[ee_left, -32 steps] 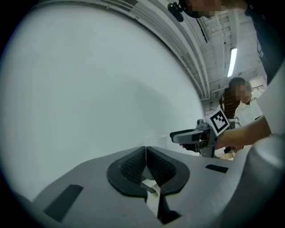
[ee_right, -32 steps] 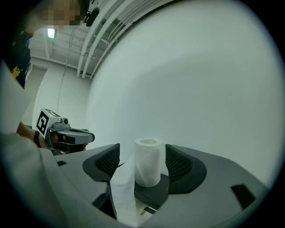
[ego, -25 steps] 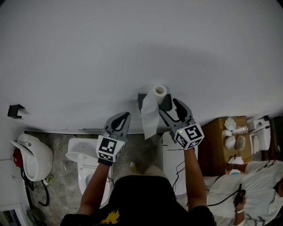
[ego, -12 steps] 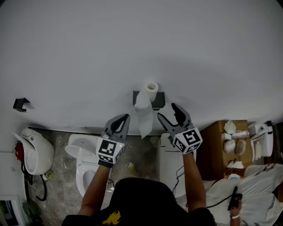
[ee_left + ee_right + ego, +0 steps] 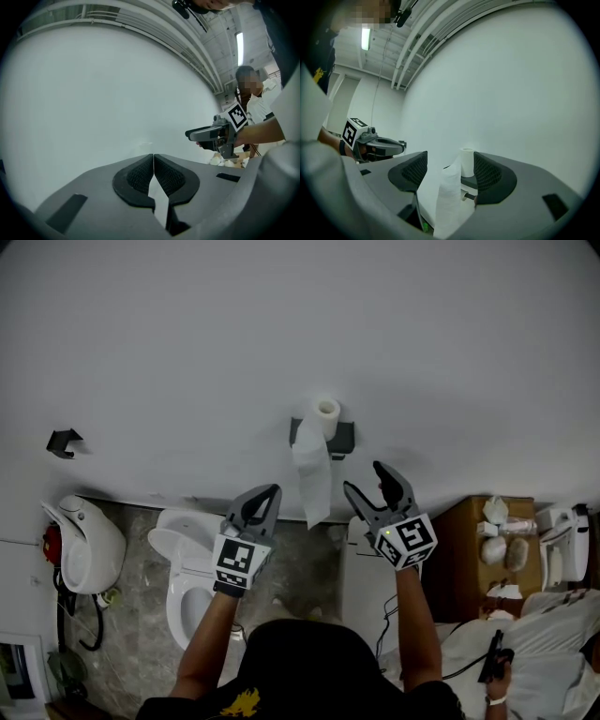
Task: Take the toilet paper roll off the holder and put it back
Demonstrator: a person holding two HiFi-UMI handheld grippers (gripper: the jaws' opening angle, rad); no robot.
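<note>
While level — right tongs (image 5: pixel 363 476) (agape)

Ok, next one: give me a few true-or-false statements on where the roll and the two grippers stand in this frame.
1. The toilet paper roll sits on the holder on the wall. True.
2. The right gripper is clamped on the roll. False: its jaws stand apart, short of the roll, holding nothing.
3. The left gripper has its jaws together and empty. True.
4. The loose tail of paper is wound up tight. False: it hangs down from the roll.
</note>
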